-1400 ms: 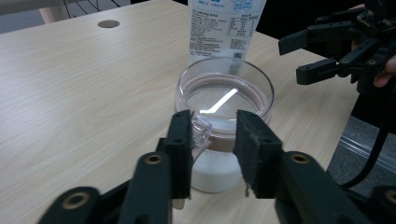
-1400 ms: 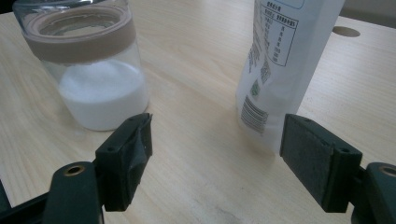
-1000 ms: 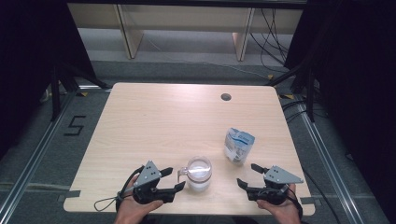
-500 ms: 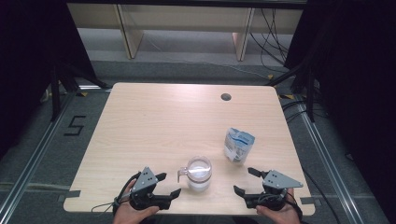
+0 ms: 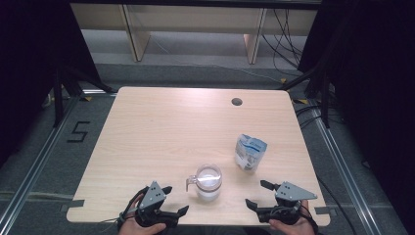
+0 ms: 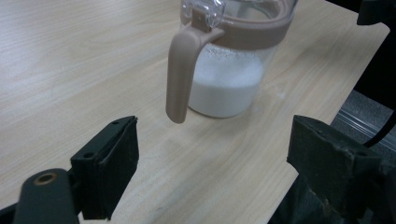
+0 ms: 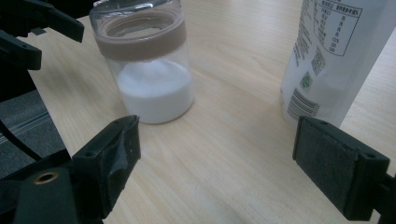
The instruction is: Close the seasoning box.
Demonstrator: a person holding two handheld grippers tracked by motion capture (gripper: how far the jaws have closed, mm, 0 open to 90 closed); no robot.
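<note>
In the left gripper view, the jar [image 6: 231, 56] is cut off by the top edge; its lid is out of frame. In the right gripper view, the pouch [image 7: 336, 56] beside the jar is cropped at top and right, its print too small to read. In the high view, the pouch's label is probably blue, otherwise illegible.

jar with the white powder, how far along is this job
Looks done: the jar stands upright near the table's front edge, lid on, partly full of white powder; the pouch stands beside it. In hand: nothing. The left gripper, its jaws just opened, and right gripper are open, apart from both. Left: probably nothing beyond withdrawing.
</note>
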